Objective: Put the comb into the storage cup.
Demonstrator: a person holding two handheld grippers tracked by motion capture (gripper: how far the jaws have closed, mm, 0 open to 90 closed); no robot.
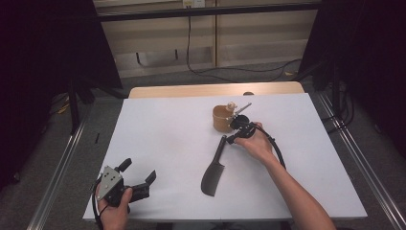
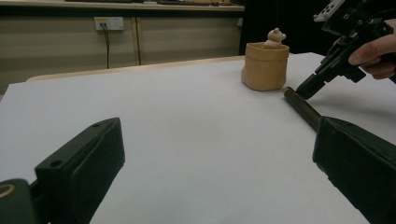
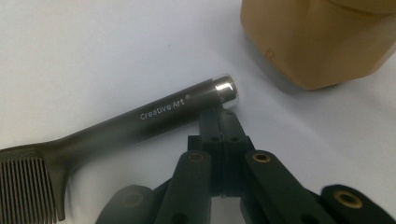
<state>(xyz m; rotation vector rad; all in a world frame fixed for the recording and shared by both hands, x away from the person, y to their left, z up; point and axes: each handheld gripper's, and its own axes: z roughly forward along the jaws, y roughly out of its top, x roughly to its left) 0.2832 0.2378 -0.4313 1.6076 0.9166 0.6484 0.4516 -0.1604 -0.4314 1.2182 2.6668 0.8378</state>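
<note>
A dark comb [image 1: 213, 173] lies on the white table [image 1: 163, 129], its round handle [image 3: 154, 116] pointing toward a tan pot [image 1: 221, 120]. A small bear figure [image 2: 275, 37] sits in the pot [image 2: 265, 67]. My right gripper [image 1: 230, 140] is shut, and its joined tips [image 3: 219, 113] touch the side of the handle near its silver end cap, with nothing between them. From the left gripper view the right gripper [image 2: 302, 89] slants down to the handle end [image 2: 299, 103]. At the front left corner my left gripper [image 1: 139, 170] rests open, and nothing is between its jaws [image 2: 217, 137].
The pot [image 3: 322, 42] stands just beyond the handle end, close to the right gripper. A wooden table edge [image 1: 215, 89] shows behind the white sheet. Cables run over the floor [image 1: 239, 72] past it. Metal rails [image 1: 57, 167] flank the table.
</note>
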